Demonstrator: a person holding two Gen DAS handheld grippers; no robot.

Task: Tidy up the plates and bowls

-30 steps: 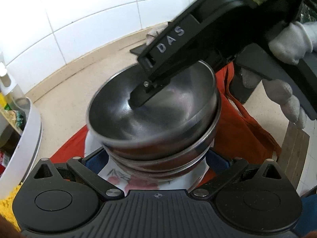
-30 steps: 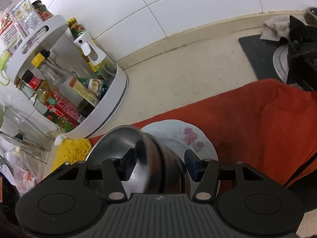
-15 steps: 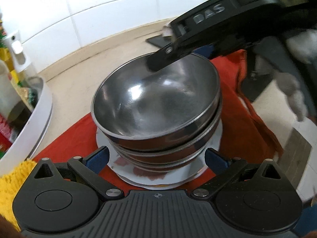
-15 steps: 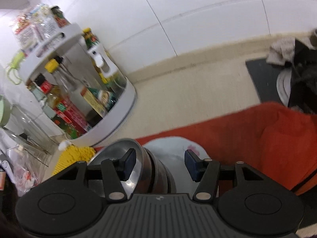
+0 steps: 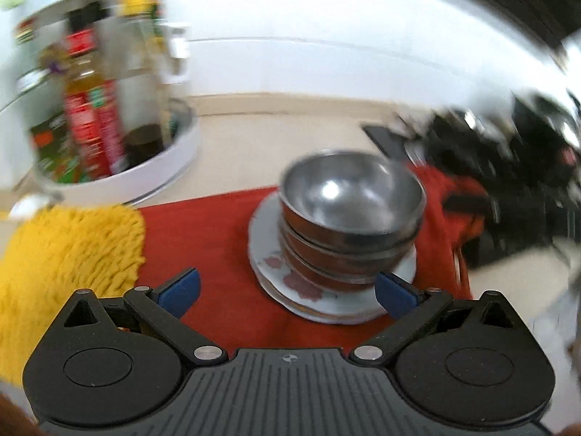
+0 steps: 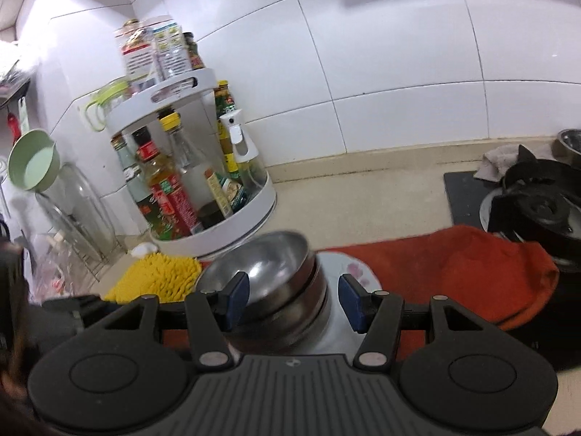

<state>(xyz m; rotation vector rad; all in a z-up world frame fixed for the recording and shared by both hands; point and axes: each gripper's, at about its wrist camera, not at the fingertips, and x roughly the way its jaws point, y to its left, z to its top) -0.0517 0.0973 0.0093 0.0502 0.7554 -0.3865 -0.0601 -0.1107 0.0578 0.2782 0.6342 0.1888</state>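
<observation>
left wrist view, blurred: the stack of steel bowls (image 5: 350, 214) sits on the flowered plates (image 5: 290, 283) on the red cloth (image 5: 214, 254) covering the worktop (image 5: 276, 145), a yellow mop pad (image 5: 69, 254) to the left. the left hand-held gripper (image 5: 287, 289) is spread wide and holds nothing. in the right wrist view the right hand-held gripper (image 6: 292, 299) is also parted and empty, just above the bowls; a white bottle rack (image 6: 203, 189) stands far left.
</observation>
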